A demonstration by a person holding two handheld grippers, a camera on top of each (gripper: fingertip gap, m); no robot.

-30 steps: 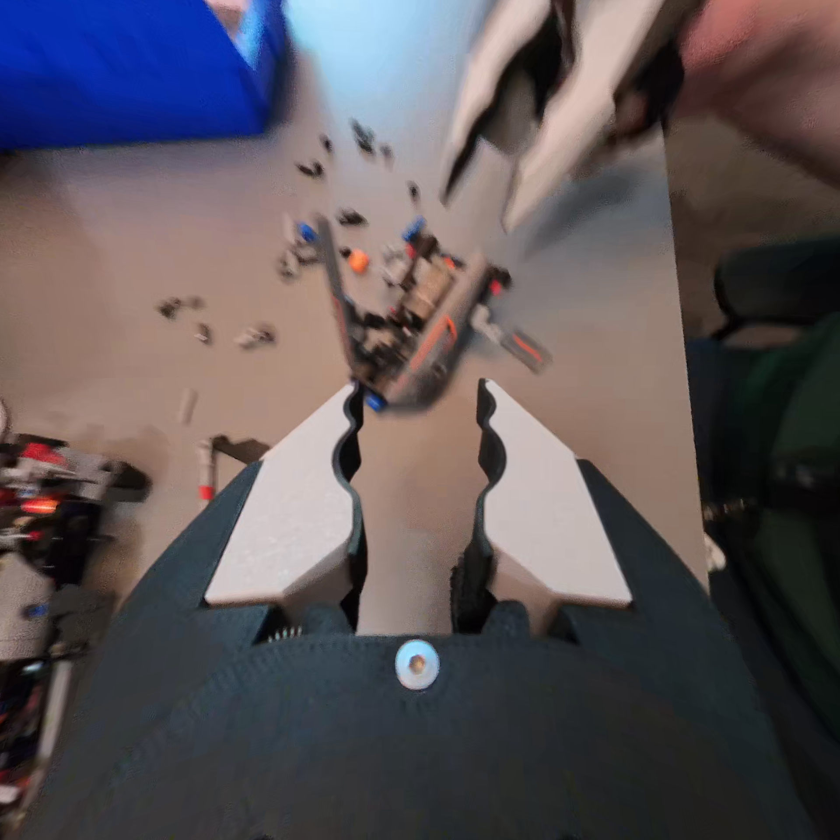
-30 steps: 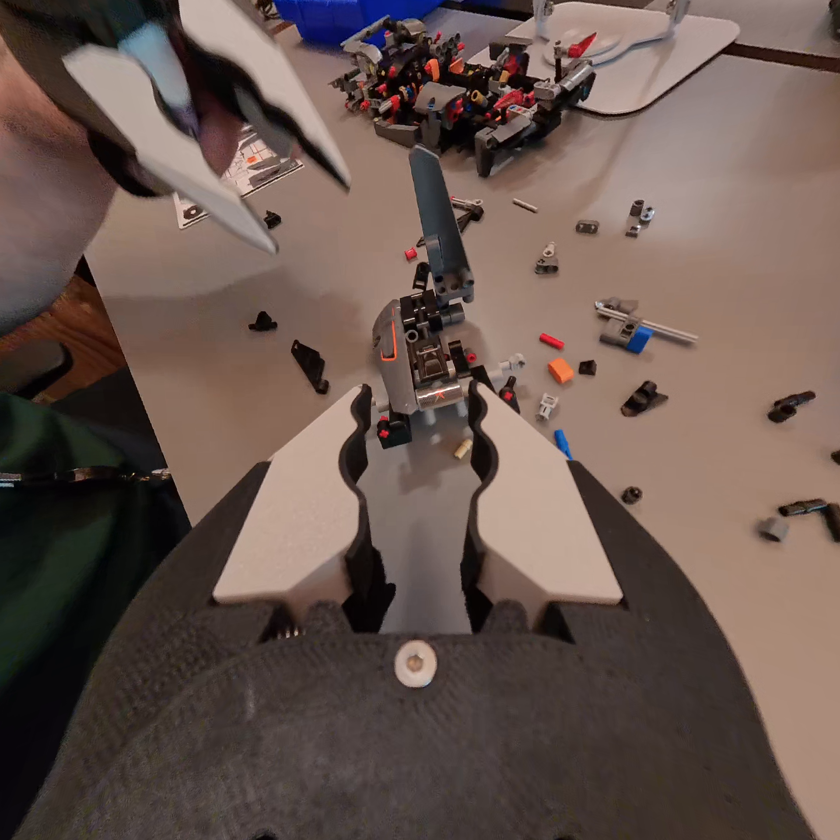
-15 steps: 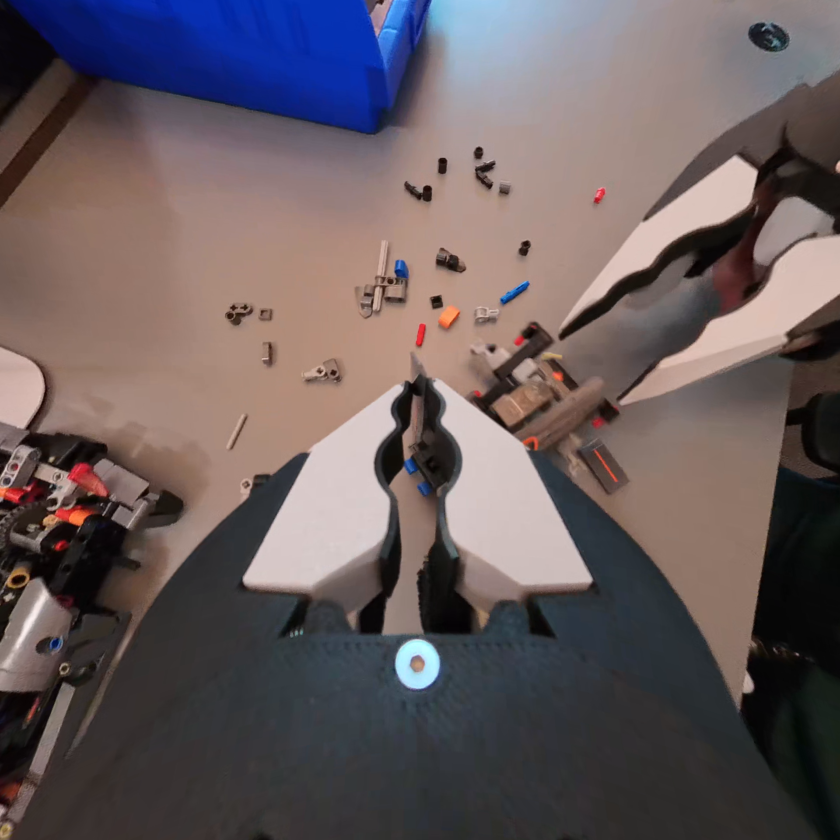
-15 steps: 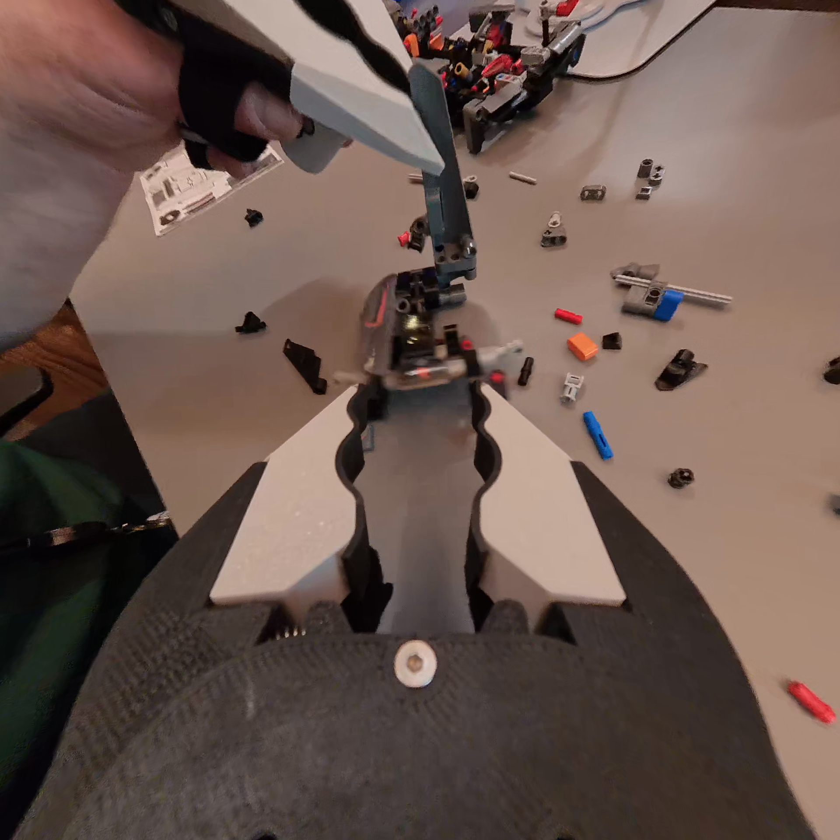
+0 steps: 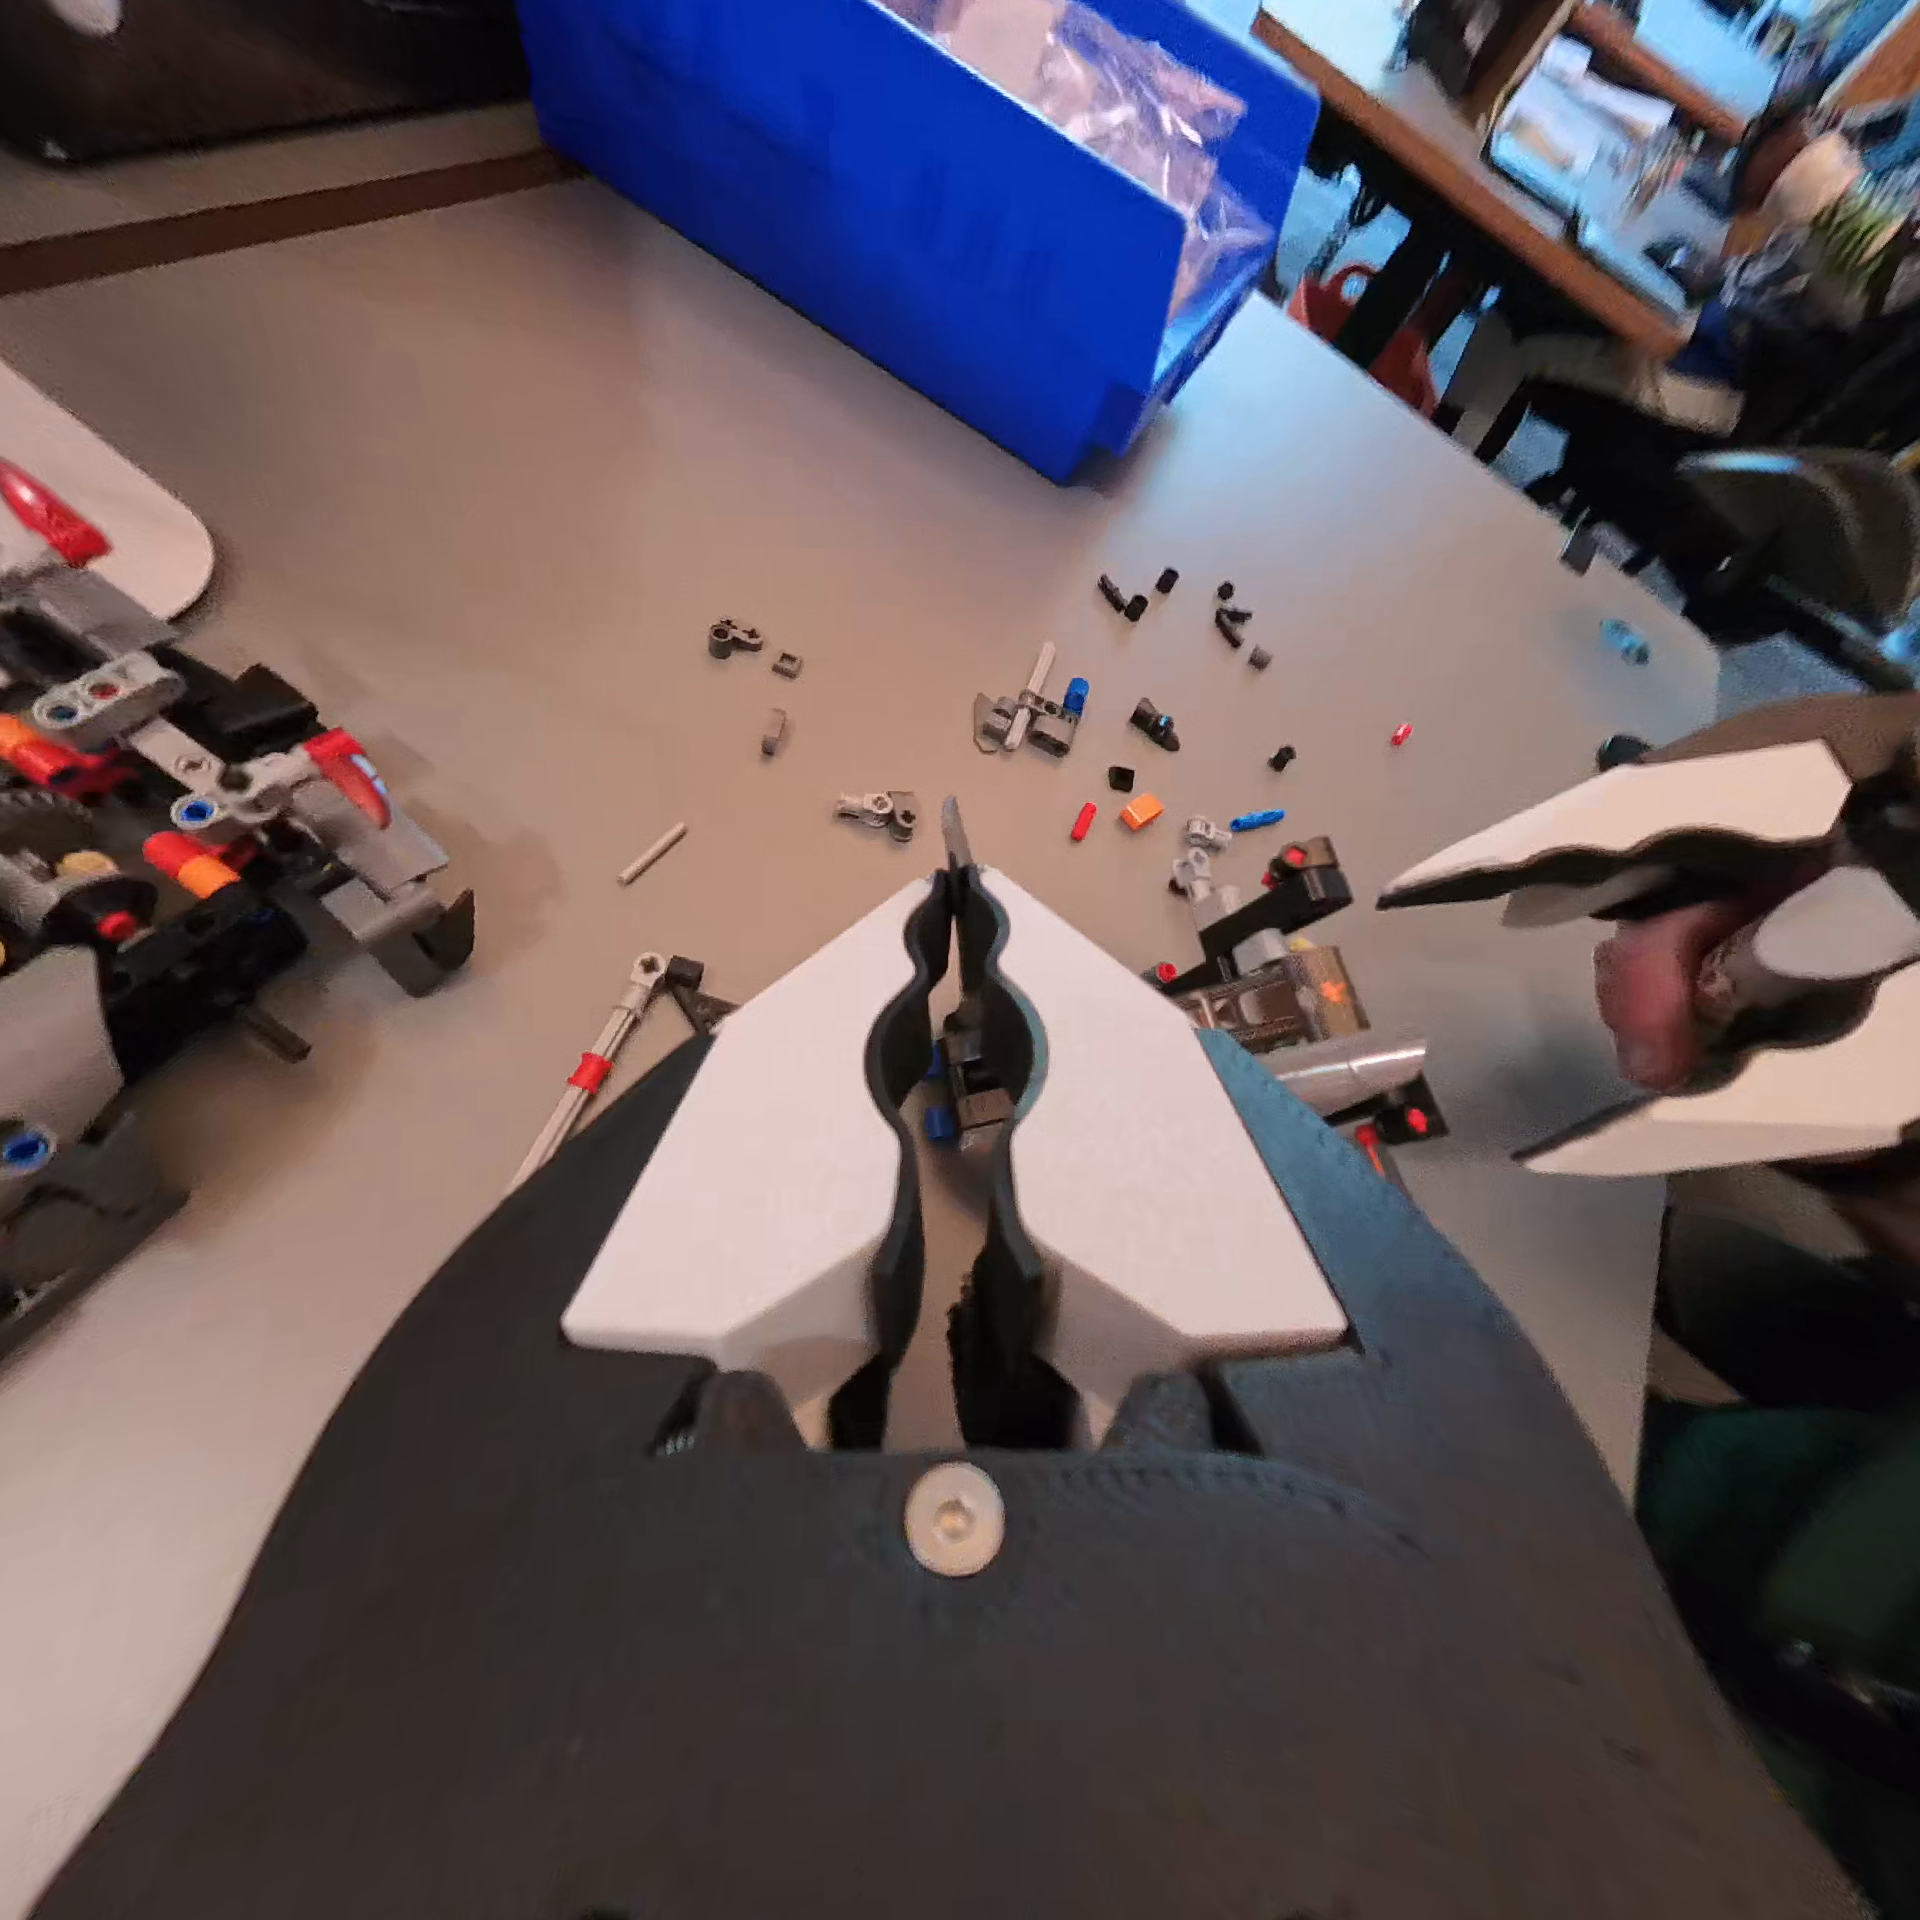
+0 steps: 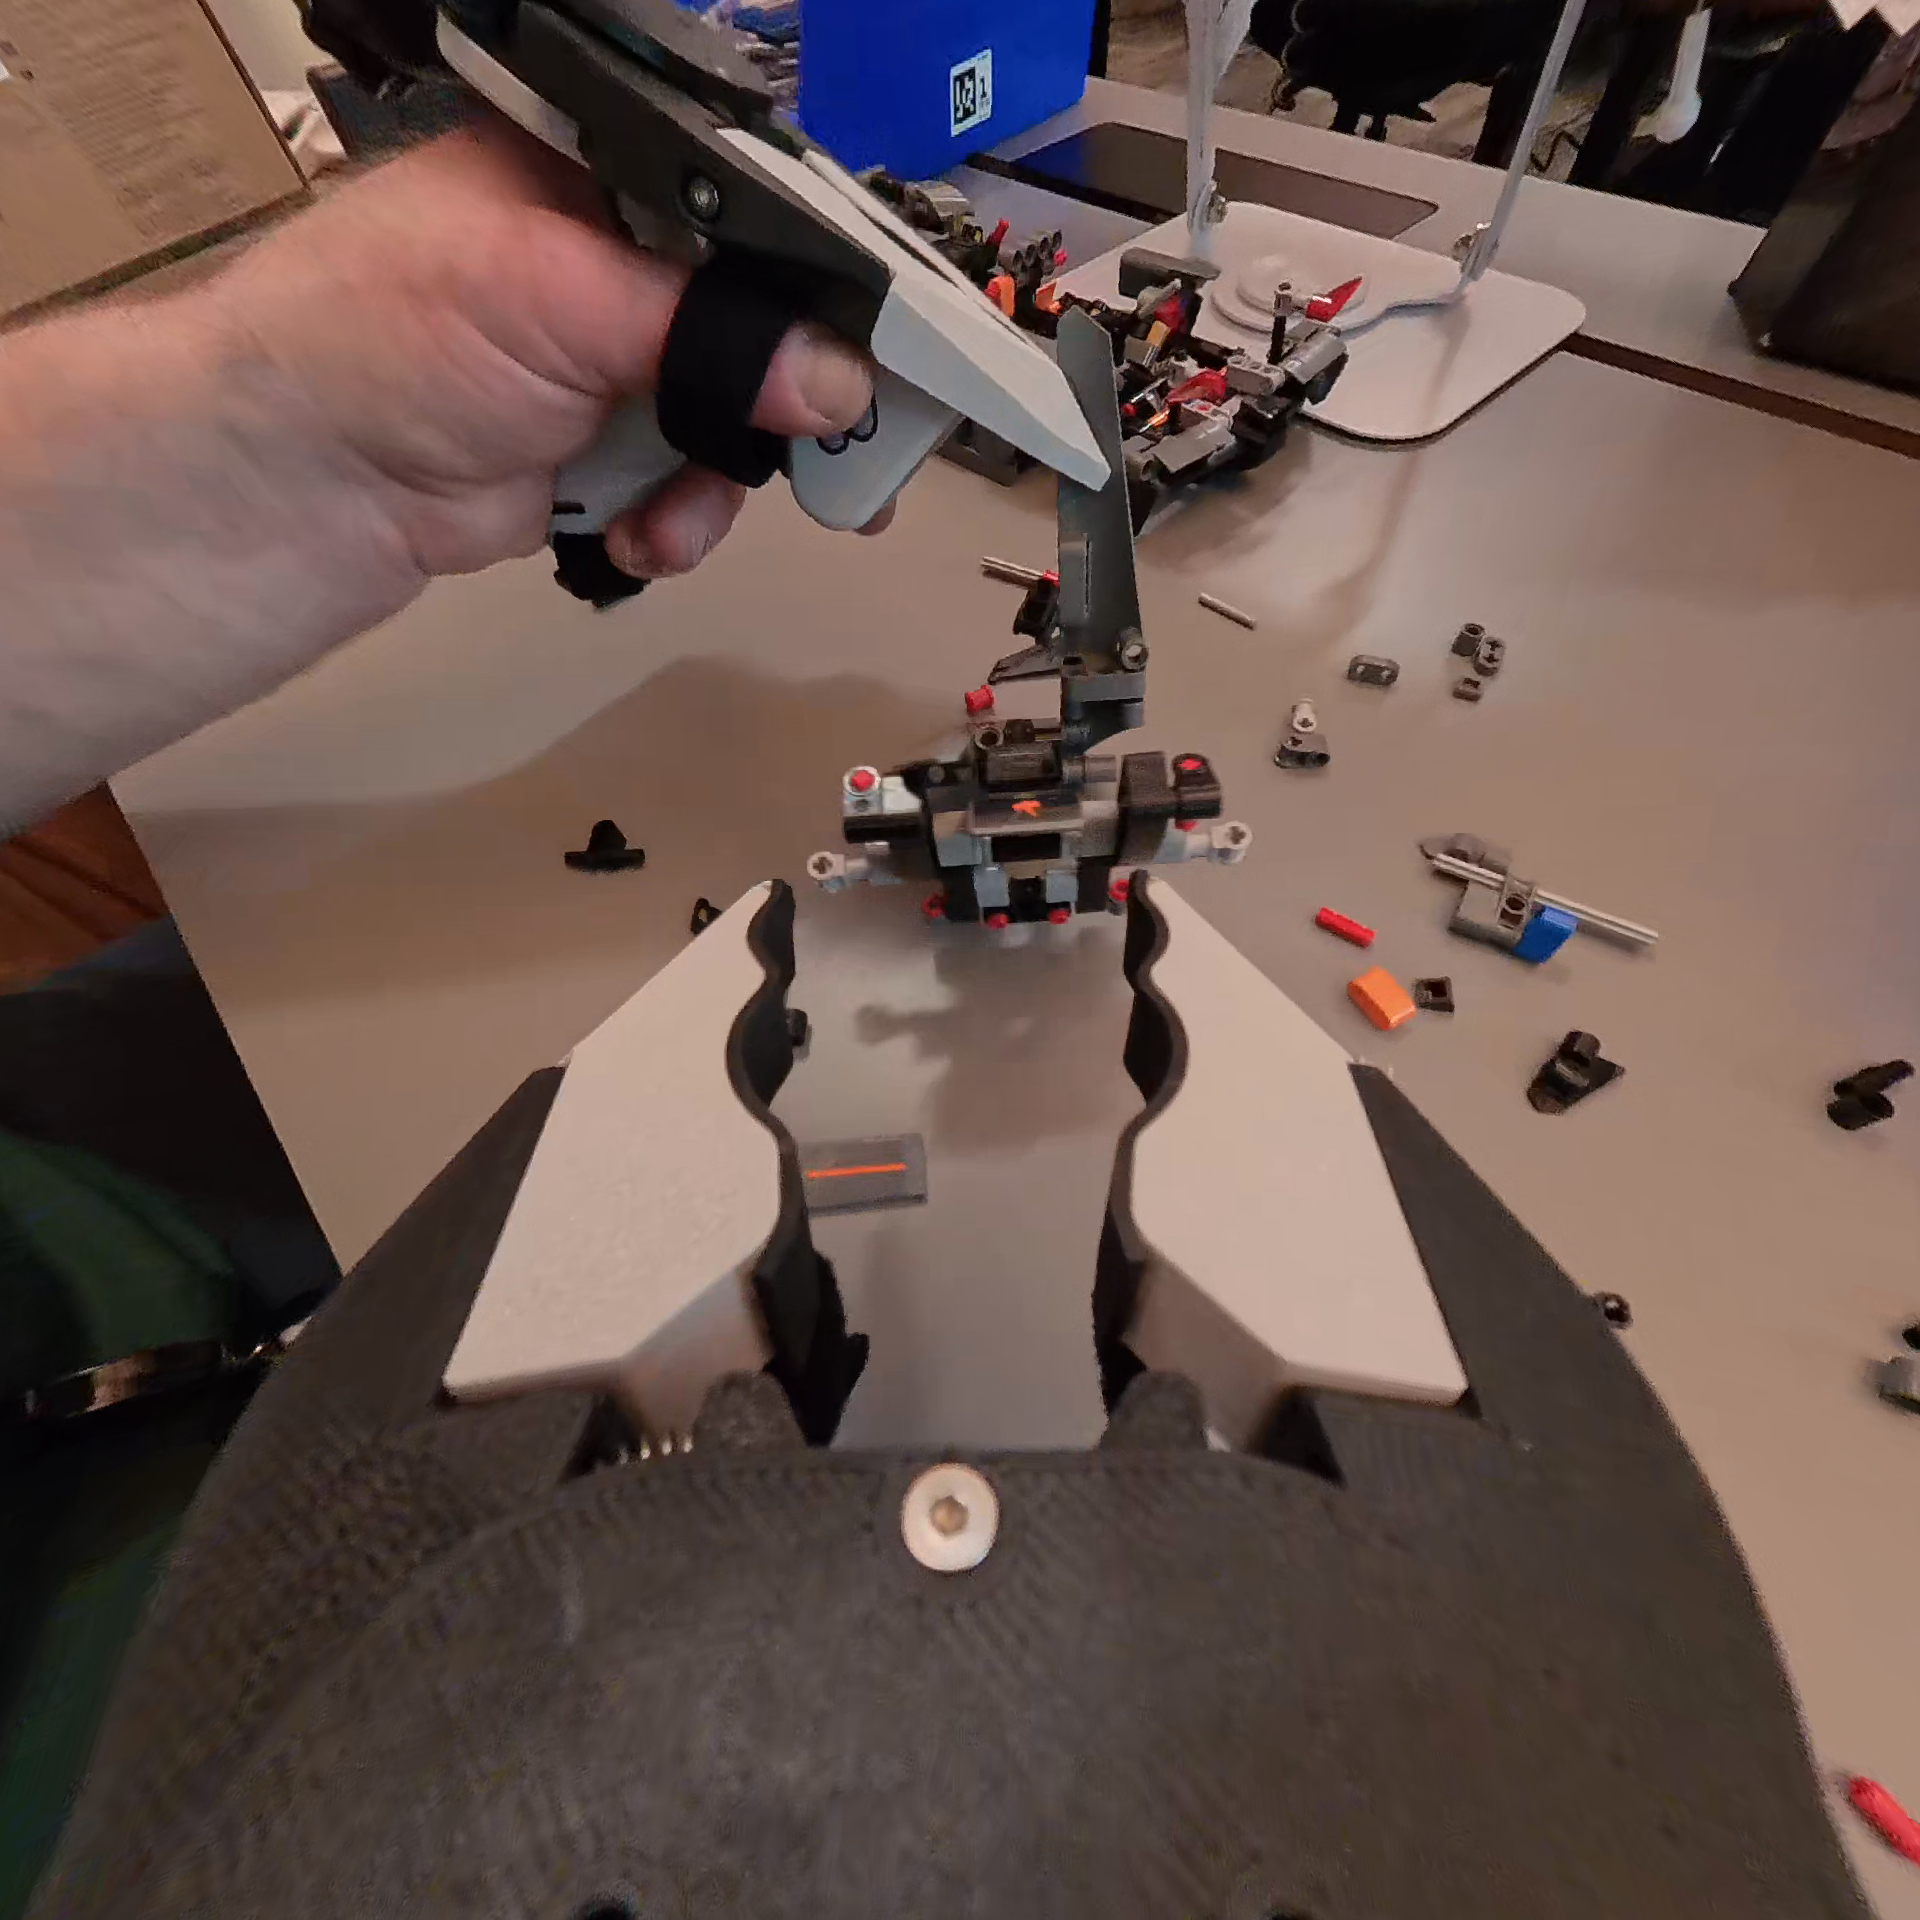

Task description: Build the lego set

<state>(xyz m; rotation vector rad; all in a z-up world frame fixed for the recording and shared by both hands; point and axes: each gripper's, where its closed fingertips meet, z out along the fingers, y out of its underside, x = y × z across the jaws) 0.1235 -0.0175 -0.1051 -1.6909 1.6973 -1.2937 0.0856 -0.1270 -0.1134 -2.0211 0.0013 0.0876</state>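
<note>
My left gripper (image 5: 961, 894) is shut on the top of a long dark grey panel (image 5: 958, 836). In the right wrist view this gripper (image 6: 1086, 468) holds the panel (image 6: 1096, 561) upright, and a small grey and black lego sub-assembly (image 6: 1023, 831) hangs from its lower end, just above the table. The sub-assembly also shows in the left wrist view (image 5: 1273, 997). My right gripper (image 6: 956, 888) is open and empty, its fingertips close in front of the sub-assembly. It also shows in the left wrist view (image 5: 1449, 1029).
A grey tile with an orange stripe (image 6: 862, 1172) lies on the table between my right fingers. Loose small pieces (image 6: 1380, 997) lie scattered to the right. A large lego model (image 5: 208, 852) sits at the left, a blue bin (image 5: 935, 239) behind. The table edge (image 6: 156, 831) is near. The grippers' ends are close to 12 cm from one another.
My left gripper closed on the dark grey panel and raised it, lifting and turning the sub-assembly. My right gripper opened wider and sits a little back from it.
</note>
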